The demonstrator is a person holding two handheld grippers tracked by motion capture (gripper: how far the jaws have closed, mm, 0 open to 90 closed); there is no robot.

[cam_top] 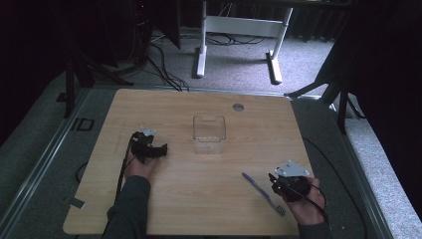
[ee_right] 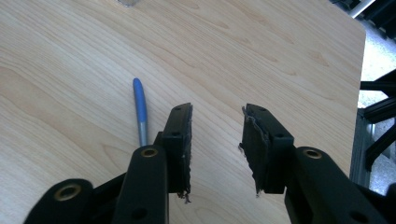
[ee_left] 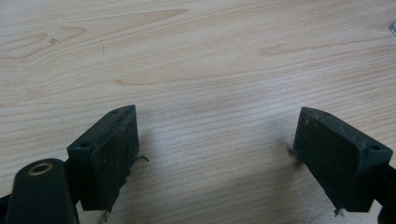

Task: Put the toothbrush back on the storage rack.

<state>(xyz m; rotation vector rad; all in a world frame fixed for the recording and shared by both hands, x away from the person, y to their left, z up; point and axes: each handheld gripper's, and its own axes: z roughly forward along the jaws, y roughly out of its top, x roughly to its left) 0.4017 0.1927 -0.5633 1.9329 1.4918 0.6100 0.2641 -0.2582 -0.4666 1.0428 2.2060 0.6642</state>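
Your right gripper (cam_top: pixel 273 180) sits near the front right corner of the table (cam_top: pixel 199 199), jaws partly apart with nothing between them; in the right gripper view only bare wood shows in the gap. The toothbrush (cam_top: pixel 263 193) lies flat just beside it, on its left, outside the left jaw rather than between the pads. Its long axis runs diagonally: the blue handle end points back toward the table's middle, the bristle head lies close to the front edge. You would need to shift the jaws sideways over the handle (ee_right: pixel 140 109) to straddle it.

Your left gripper (cam_top: pixel 158 150) rests well apart near the left edge, jaws wide and holding nothing, so the right hand is plainly the nearer one.

The clear box (cam_top: pixel 209 134) stands toward the middle of the table, behind the toothbrush, and looks empty.
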